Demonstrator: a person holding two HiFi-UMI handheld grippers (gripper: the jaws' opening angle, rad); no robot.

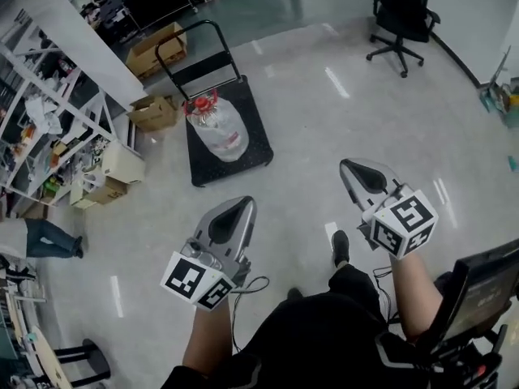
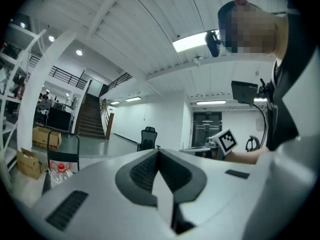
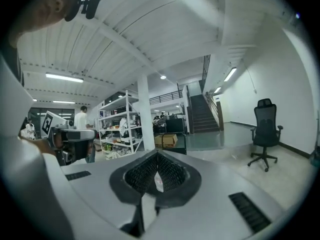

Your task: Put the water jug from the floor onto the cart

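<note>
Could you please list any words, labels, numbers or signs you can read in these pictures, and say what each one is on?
No text can be read in any view.
Water jug: any print is too blurred.
Screen at the right edge: print too small.
Sign above the dark door: too small.
Marker cubes: black-and-white patterns only, no letters.

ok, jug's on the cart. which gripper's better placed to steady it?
Left, probably: the left gripper is nearer the cart holding the water jug; the right gripper is off past its right edge. Both shut, empty.
</note>
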